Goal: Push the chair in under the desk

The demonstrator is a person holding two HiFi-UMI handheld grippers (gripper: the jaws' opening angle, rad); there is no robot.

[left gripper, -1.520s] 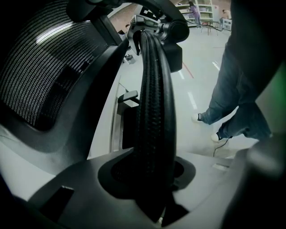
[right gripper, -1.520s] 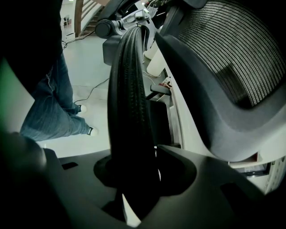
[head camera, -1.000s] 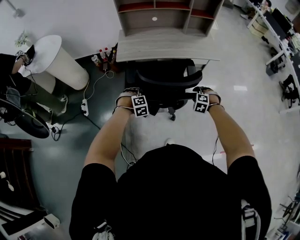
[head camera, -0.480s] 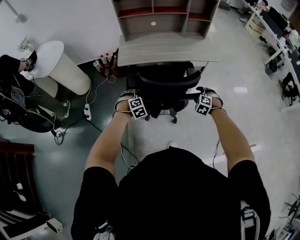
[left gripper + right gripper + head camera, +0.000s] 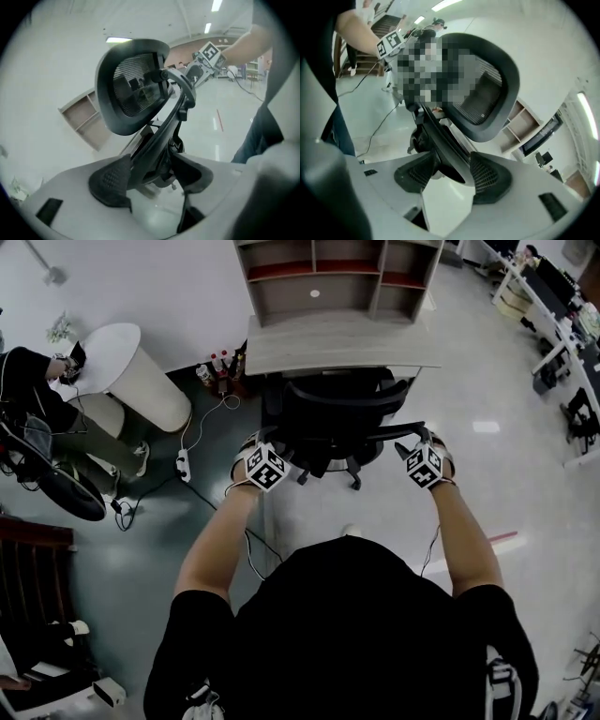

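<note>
Black chair (image 5: 136, 89), seemingly between opening left jaws

Black chair, pale floor, chequered cubes

The left gripper (image 5: 151, 177), jaws opening, has a pale grey shell and black dimpled pads (image 5: 110, 181); between them runs the black frame of the office chair (image 5: 133, 86), whose backrest is dark fine mesh. The right gripper (image 5: 450, 176) is the same grey with black ribbed pads. Each marker cube (image 5: 266, 468) shows black squares on white. Beyond the jaws, the desk (image 5: 337, 343) is light grey wood grain and the shelf unit (image 5: 337, 277) grey-brown with reddish boards. The floor (image 5: 525, 484) is glossy off-white, dark teal outward of the left jaws; a red strip (image 5: 499, 538) lies back from the right jaws.
</note>
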